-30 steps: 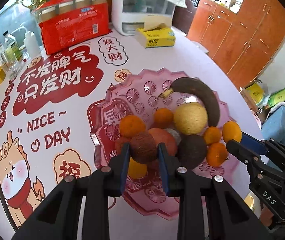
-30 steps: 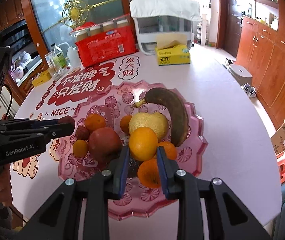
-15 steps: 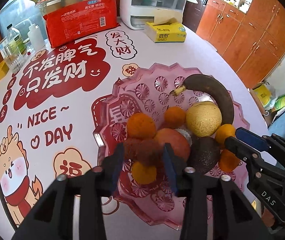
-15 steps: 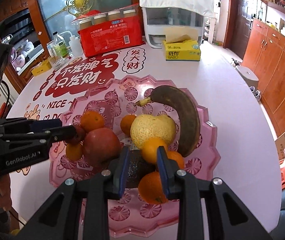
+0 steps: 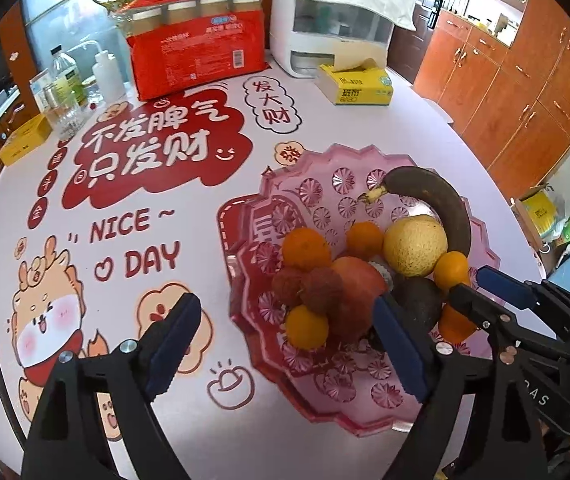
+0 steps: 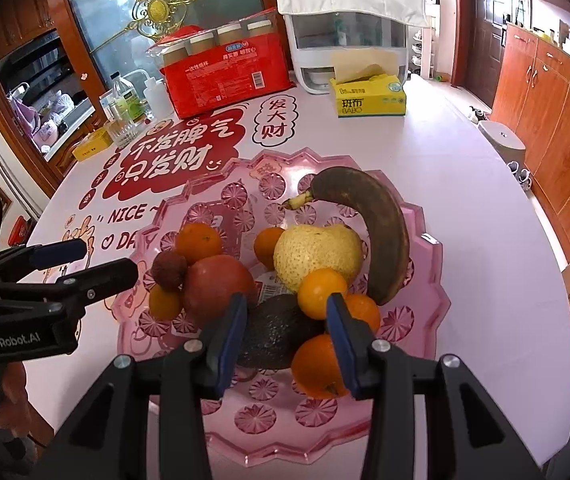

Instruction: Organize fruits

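Left wrist view. Left gripper [image 5: 285, 338] over the near edge of the pink glass tray [image 5: 369, 412], jaws wide and opening, pads pressing on nothing. Between the fingers, free of both pads: two lychees [image 5: 314, 289] side by side, touching the red apple [image 5: 359, 280] at their 3 o'clock, with a small orange [image 5: 306, 327] just below at 6 o'clock. Larger orange [image 5: 306, 249] at 12 o'clock of the lychees. Yellow pear [image 5: 415, 246] at 2 o'clock, dark banana [image 5: 437, 204] curved behind it. Avocado [image 5: 419, 300] beside the apple at 3 o'clock. Right gripper [image 5: 481, 286] entering from 3 o'clock.

Right wrist view. Right gripper [image 6: 285, 340] low over the tray [image 6: 269, 440], jaws partly apart and opening. Avocado [image 6: 277, 330] and an orange [image 6: 317, 364] in the gap; contact with the pads cannot be told for certain, no firm squeeze visible. Another orange [image 6: 321, 292] resting just above, against the pear [image 6: 317, 252]. Banana [image 6: 381, 232] at 1 o'clock. Apple [image 6: 217, 286] at 10 o'clock, one lychee [image 6: 169, 270] beside it. Left gripper [image 6: 101, 260] at 9 o'clock, spread, empty.

All fruit inside the tray, on the printed tablecloth [image 6: 445, 184].
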